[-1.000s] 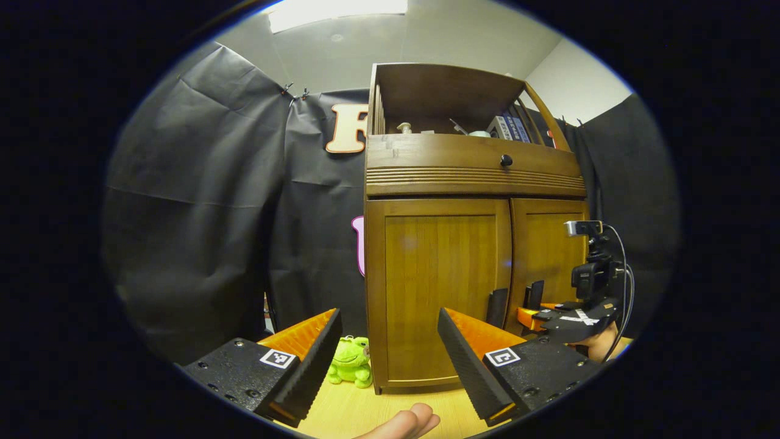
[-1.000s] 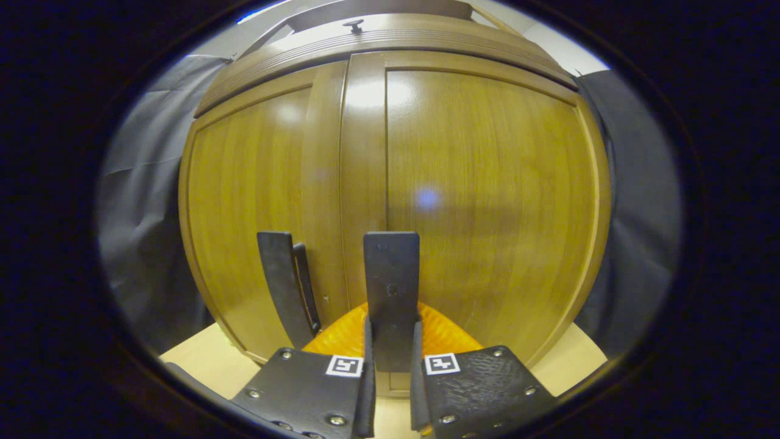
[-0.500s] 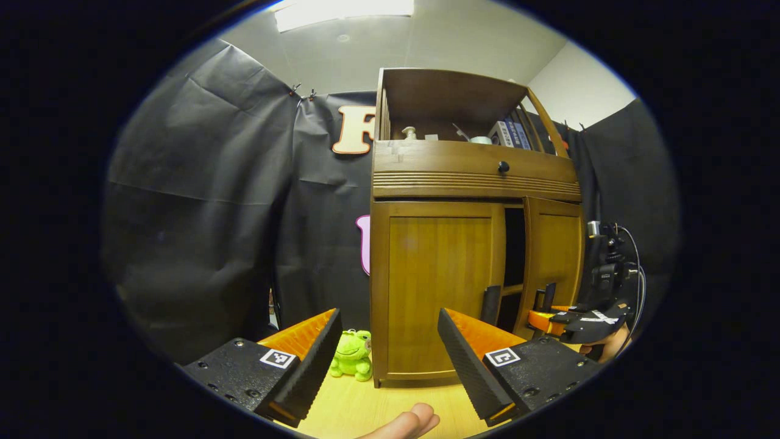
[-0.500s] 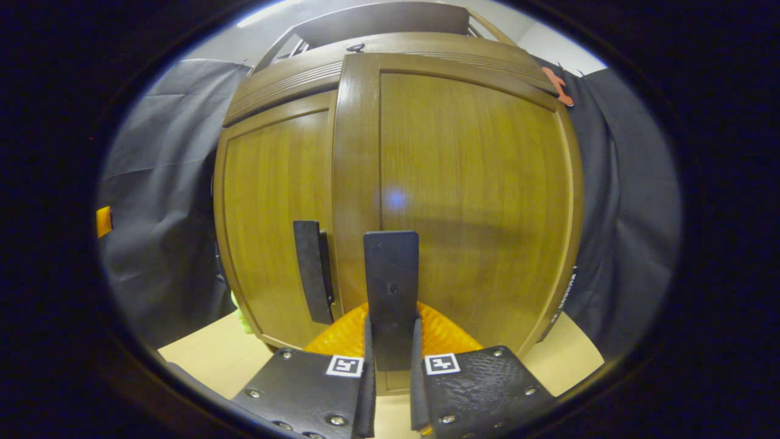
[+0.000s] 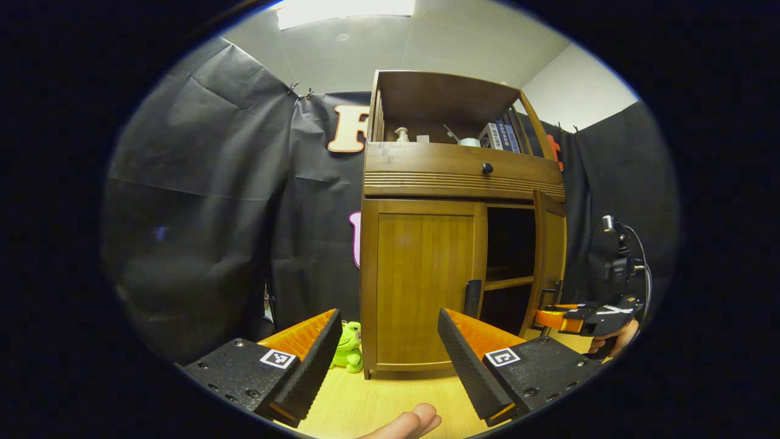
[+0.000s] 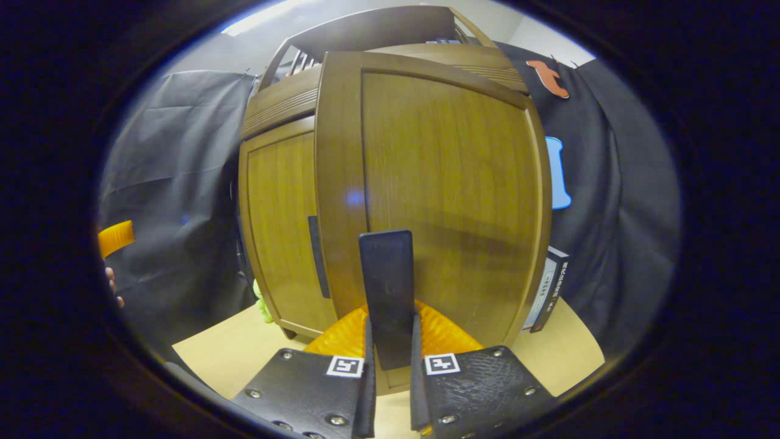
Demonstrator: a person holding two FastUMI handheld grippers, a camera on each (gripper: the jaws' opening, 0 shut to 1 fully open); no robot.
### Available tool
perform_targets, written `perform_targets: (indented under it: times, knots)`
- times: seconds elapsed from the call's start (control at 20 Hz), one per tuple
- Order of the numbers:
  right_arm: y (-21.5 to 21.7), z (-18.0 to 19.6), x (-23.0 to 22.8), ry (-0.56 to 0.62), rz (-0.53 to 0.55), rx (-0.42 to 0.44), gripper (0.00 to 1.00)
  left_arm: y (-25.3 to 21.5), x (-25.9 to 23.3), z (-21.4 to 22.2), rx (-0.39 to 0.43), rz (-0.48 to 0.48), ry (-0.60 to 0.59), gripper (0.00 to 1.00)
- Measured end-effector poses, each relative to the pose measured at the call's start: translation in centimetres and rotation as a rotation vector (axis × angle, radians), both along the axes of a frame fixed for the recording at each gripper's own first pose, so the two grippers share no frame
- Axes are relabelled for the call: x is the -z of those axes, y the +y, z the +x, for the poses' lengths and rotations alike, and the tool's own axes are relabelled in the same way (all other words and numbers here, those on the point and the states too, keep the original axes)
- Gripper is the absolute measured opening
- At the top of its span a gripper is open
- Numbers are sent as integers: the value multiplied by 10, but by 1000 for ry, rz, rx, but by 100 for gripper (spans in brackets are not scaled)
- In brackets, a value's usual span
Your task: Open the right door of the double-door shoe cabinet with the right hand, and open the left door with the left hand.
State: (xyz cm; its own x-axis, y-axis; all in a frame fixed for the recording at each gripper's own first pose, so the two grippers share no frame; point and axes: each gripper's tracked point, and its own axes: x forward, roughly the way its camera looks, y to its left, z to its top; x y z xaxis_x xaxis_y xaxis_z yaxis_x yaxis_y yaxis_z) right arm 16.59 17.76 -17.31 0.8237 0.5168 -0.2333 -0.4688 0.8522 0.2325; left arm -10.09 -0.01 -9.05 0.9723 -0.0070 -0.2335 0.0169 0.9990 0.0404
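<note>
Two cabinet doors, right door (image 6: pixel 426 183) ajar, left door (image 5: pixel 423 286) closed

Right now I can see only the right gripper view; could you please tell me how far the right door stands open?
Observer: In the left gripper view the right door stands about half open, and a dark interior with one shelf shows behind it.
Operator: Thank you. My right gripper is shut on the right door's handle. Is the left gripper on its handle yet?
Observer: No. The left gripper is open and hangs short of the left door's handle, touching nothing.
Operator: And the left door itself?
Observer: The left door is shut flush.
</note>
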Motion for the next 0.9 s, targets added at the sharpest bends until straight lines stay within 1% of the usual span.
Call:
perform_targets:
  times: [0.3,0.5,0.6,0.65,0.7,0.9]
  knots:
    - [-13,-3,-13,10,26,-17,22,-2,-1,-5,-7,7,19,97]
    - [-25,-4,-15,7,48,-14,22,-7,-6,-10,7,13,7,97]
    - [-32,-6,-15,8,55,3,22,-13,-11,-11,19,1,-4,97]
    - [-36,-7,-15,8,56,13,17,-16,-12,-11,26,-6,-7,97]
    - [-41,-7,-15,8,58,25,22,-19,-13,-12,35,-11,-12,97]
    - [-53,-7,-17,0,56,63,22,-24,-9,-17,65,-14,-2,97]
